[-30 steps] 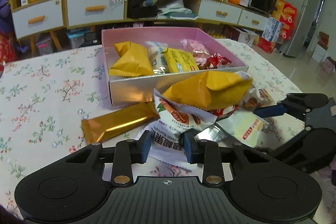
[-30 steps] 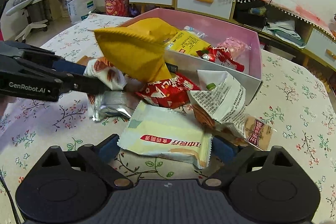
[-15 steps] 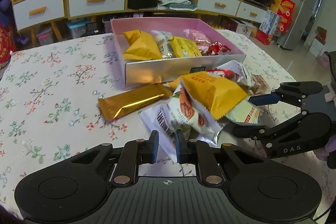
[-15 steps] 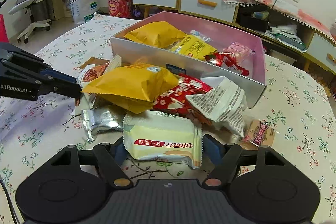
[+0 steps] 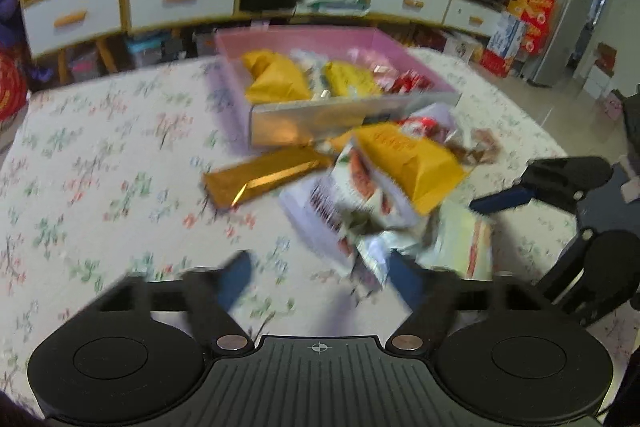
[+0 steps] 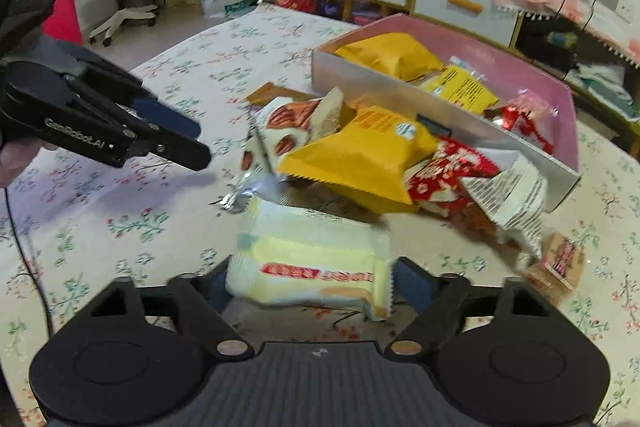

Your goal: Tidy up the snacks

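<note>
A pile of snack packets lies in front of the pink box [image 5: 296, 39] [image 6: 400, 83]. On top rests a yellow bag [image 5: 408, 163] [image 6: 360, 155], over a white pecan-print packet [image 5: 360, 187] [image 6: 288, 123]. My left gripper [image 5: 320, 277] [image 6: 200, 143] is just left of the pile; its blurred jaws are opening wide over bare cloth with nothing between them. My right gripper [image 6: 312, 283] straddles a pale yellow packet [image 6: 312, 259] [image 5: 464, 239]. Its jaws are opening and the packet lies on the table between them.
A gold bar [image 5: 264, 175] lies left of the pile. A red packet [image 6: 444, 171], a crumpled white one [image 6: 512, 195] and a small brown one [image 6: 560, 259] lie on the right. The box holds several packets. Floral cloth [image 6: 120, 227] covers the table.
The left gripper let go of the pecan-print packet, drew back and spread its jaws. The yellow bag dropped onto the pile. The right jaws narrowed on the pale packet, then widened again.
</note>
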Motion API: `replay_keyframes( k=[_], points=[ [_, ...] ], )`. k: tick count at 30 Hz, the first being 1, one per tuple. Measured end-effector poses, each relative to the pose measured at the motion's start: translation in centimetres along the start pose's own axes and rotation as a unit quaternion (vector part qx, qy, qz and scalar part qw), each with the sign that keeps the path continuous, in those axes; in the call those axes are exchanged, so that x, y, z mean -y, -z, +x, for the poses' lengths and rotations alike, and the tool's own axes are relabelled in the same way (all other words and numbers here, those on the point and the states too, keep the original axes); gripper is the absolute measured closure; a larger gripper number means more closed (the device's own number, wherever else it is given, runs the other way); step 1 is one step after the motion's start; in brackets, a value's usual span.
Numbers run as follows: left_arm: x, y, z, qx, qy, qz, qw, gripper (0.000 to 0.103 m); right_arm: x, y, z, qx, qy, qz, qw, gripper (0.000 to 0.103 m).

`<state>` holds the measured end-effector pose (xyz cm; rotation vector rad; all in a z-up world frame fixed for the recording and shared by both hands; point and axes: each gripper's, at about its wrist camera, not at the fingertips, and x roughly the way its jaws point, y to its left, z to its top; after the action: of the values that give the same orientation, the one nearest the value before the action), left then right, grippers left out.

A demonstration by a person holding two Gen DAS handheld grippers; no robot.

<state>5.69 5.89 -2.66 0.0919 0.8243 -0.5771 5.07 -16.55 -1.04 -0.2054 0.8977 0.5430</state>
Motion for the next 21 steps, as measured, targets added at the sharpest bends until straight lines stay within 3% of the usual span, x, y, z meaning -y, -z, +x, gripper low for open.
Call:
replay_keyframes(
  k=[13,18,21],
  points=[
    [2.0,-2.4,3.7,0.027,0.004,0.058,0.9979,0.021,-0.4,-0.2,1.2,-0.011,0.027,0.004,1.0,0.039],
    [2.4,-2.6,4.4,0.026,0.028,0.071,0.9967,0.026,0.4,0.3,0.7,-0.012,0.03,-0.004,0.999,0.04],
    [2.7,-2.6,4.8,0.011,0.028,0.071,0.997,0.035,1.4,0.6,0.1,-0.011,0.03,0.004,0.999,0.041]
  ],
)
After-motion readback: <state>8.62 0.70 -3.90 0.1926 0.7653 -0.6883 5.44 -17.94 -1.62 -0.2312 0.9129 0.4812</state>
